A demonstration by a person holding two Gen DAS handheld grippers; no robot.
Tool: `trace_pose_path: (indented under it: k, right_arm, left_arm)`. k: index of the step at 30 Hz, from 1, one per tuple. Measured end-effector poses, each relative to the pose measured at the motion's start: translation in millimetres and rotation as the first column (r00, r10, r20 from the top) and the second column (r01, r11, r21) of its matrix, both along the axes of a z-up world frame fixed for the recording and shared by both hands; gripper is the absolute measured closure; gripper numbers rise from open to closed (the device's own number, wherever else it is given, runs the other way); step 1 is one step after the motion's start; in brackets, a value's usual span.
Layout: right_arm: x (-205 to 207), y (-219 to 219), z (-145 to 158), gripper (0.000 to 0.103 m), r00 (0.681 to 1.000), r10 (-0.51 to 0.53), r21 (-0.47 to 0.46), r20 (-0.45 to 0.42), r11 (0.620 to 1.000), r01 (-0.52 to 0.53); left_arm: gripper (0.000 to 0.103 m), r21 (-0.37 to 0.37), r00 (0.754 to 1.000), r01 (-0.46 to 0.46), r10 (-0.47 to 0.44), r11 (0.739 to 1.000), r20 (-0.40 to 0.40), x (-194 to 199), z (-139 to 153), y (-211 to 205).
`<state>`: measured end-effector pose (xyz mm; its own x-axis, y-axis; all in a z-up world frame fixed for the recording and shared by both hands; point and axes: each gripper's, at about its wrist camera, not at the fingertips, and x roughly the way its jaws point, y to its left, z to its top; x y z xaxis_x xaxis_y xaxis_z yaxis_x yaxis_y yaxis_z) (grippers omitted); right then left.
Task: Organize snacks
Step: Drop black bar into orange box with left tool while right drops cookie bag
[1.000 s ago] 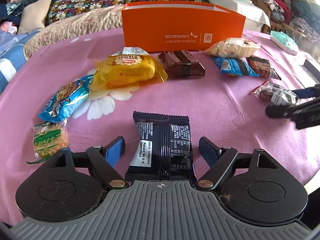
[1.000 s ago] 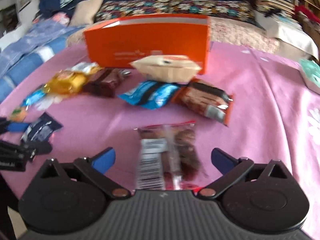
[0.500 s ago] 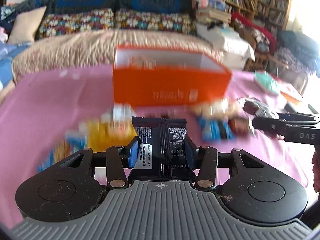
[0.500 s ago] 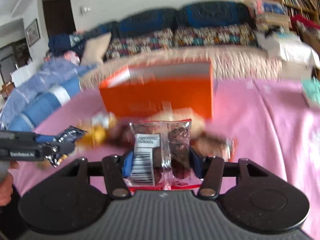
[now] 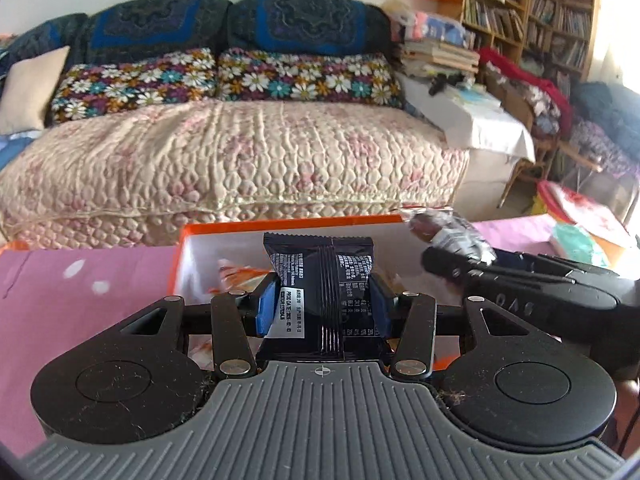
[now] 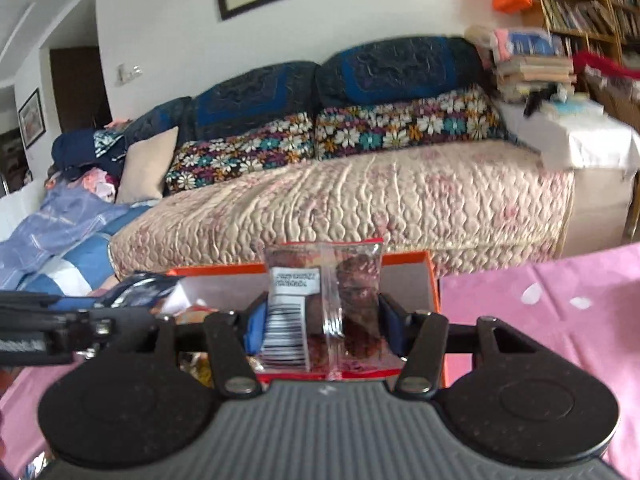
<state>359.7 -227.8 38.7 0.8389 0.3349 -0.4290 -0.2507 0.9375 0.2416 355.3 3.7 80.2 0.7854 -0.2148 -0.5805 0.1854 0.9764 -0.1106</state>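
Left gripper (image 5: 322, 304): blue pads pinch the black packet (image 5: 320, 280) by its sides; it stands upright between them. Right gripper (image 6: 322, 324): pads clamp the clear cookie pack (image 6: 324, 304) the same way.

Change over the last second: both packets lay on the pink cloth (image 5: 80, 280) between spread fingers; now both are gripped, lifted and carried over the open orange box (image 5: 288, 226). Pick-up looks done for these two; release into the box is the likely remaining step.

Hidden: box floor mostly blocked by the grippers; only scraps of orange-white wrapper (image 5: 236, 274) show inside, probably earlier snacks. The snacks left on the cloth are out of view.
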Motion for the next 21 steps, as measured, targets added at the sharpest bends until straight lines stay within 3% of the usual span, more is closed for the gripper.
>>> trace_pose_path:
  k: [4, 7, 10, 11, 14, 16, 18, 21]
  right_arm:
    - [23, 7, -21, 0.046, 0.998, 0.017, -0.014, -0.052, 1.0, -0.018]
    - [21, 18, -27, 0.044, 0.999, 0.019, -0.126, -0.033, 0.992, -0.023]
    - [20, 21, -27, 0.041, 0.999, 0.031, -0.155, -0.036, 0.987, -0.036]
    - [19, 19, -26, 0.039, 0.999, 0.026, -0.144, -0.038, 0.989, -0.031]
    - [14, 15, -16, 0.03, 0.999, 0.02, -0.12, -0.025, 0.992, -0.023]
    - [4, 12, -4, 0.023, 1.0, 0.016, -0.1, 0.003, 0.995, -0.015]
    - [-10, 8, 11, 0.005, 0.999, 0.02, -0.067, 0.031, 0.998, -0.018]
    - [-38, 4, 31, 0.001, 0.996, 0.048, -0.029, 0.073, 0.999, -0.046]
  left_arm:
    - [0.089, -0.019, 0.998, -0.001, -0.001, 1.0, -0.057, 32, -28, -11]
    - [0.089, 0.003, 0.997, -0.014, 0.015, 1.0, -0.07, 38, -44, -11]
    - [0.076, -0.007, 0.998, -0.02, 0.019, 1.0, -0.064, 36, -46, -6]
    - [0.067, -0.01, 0.998, -0.027, 0.027, 1.0, -0.062, 34, -43, -4]
    - [0.051, -0.001, 0.999, -0.035, 0.035, 0.999, -0.023, 16, -30, 2]
    - [0.047, 0.006, 0.999, -0.036, 0.036, 0.999, 0.019, -6, -16, 6]
    - [0.037, 0.005, 0.997, -0.032, 0.031, 0.999, 0.068, -35, -3, 13]
    - [0.03, 0.011, 0.993, -0.043, 0.041, 0.999, 0.113, -85, 8, 26]
